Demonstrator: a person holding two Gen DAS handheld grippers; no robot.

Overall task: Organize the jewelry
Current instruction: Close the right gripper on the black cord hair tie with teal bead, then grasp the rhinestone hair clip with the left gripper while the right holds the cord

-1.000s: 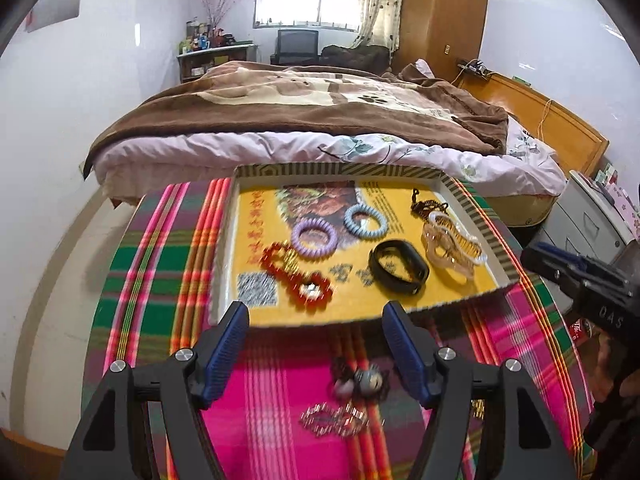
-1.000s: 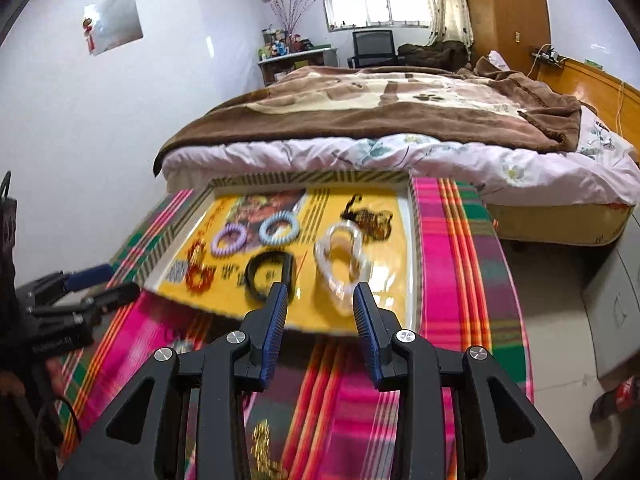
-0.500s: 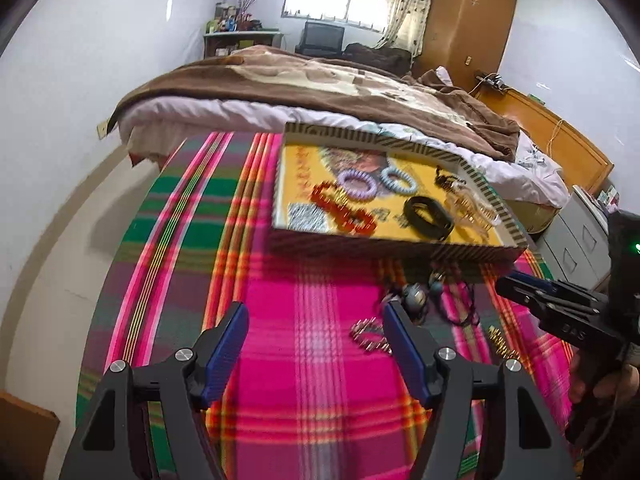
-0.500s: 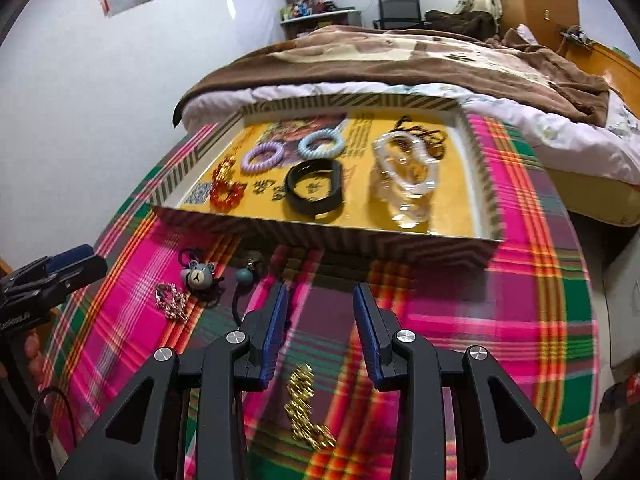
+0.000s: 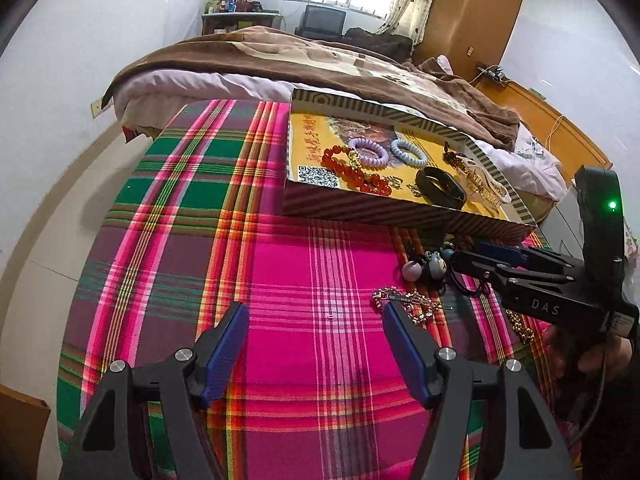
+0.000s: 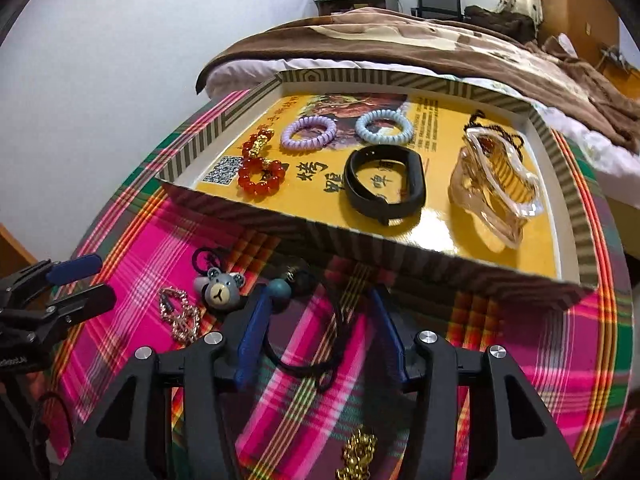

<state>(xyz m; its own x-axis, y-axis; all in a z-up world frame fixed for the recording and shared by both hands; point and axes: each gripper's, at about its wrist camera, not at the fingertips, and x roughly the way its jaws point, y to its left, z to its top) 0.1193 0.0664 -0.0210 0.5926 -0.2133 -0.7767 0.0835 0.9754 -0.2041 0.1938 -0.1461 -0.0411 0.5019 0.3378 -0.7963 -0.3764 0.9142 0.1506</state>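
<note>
Plaid surface [image 6: 520,360]: your right hand-held gripper [image 6: 320,320], open and empty, straddles black cord [image 6: 304,360] before tray [image 6: 400,252]; snag risk.

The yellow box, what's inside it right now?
The box holds a red bead bracelet, purple and blue coil hair ties, a black band and a clear claw clip. A dark necklace is partly hidden behind the clip.

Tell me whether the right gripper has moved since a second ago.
Yes. The right gripper has dropped toward the black hair tie on the cloth; the tray now sits higher in its view.
</note>
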